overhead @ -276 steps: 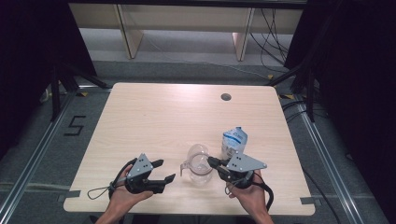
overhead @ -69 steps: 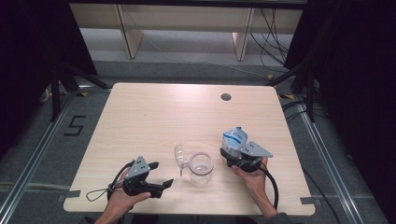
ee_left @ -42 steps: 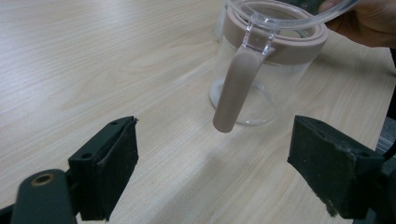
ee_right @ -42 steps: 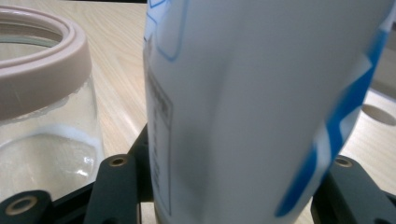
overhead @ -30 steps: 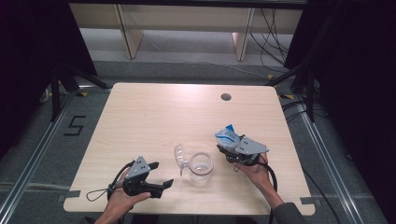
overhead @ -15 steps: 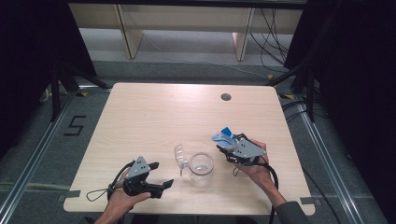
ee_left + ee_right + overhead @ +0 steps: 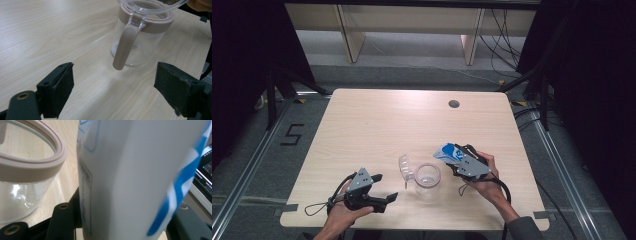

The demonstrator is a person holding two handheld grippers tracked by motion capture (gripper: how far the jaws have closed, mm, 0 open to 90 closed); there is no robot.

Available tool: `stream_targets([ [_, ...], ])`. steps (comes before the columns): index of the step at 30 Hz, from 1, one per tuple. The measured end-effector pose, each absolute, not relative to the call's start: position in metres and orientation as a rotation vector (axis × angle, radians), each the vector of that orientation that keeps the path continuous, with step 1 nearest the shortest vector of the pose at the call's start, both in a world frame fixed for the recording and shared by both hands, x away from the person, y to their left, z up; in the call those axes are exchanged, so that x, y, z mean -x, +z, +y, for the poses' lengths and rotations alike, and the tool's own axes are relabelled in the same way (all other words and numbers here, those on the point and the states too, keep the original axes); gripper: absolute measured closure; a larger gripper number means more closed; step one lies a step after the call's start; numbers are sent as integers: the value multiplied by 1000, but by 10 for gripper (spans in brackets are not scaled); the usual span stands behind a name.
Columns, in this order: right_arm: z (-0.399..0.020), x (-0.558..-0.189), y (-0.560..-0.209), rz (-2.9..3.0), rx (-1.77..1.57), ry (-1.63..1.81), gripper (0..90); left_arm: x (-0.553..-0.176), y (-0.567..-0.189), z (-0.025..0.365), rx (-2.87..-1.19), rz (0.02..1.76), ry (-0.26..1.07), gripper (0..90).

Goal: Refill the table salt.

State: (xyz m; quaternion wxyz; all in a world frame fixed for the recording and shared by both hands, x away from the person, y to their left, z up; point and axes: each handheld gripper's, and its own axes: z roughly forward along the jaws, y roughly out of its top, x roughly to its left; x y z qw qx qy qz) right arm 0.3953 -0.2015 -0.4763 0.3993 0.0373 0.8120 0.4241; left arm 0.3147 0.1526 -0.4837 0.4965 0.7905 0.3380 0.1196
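One glass jug (image 7: pixel 427 176) stands on the counter (image 7: pixel 387 130), and one white-and-blue carton (image 7: pixel 449 152) is in the air beside it; there are two grippers, one in each hand.

The jug is clear, with a beige band round its rim, a beige handle, and a clear lid swung up and open on the hinge above that handle. In the left gripper view it stands just ahead of the jaws, its handle (image 7: pixel 124 47) pointing back into the gap between them. The left gripper (image 7: pixel 384 200) has its jaws wide apart with nothing in them (only bare counter lies between the pads).

The carton is white with blue stripes and a printed panel down one side. The right gripper (image 7: pixel 455 159) has its jaws clamped on the carton's sides and holds it tipped towards the jug. In the right gripper view the carton (image 7: pixel 130 177) rises straight out from between the jaws, with the jug's rim (image 7: pixel 35 170) just to its left.
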Motion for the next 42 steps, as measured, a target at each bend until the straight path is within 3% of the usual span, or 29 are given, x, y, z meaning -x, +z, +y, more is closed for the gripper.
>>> stream_targets([
  [42, -201, -382, -469, 1975, 130, 836, 476, -313, -485, 151, -1929, 811, 304, 152],
])
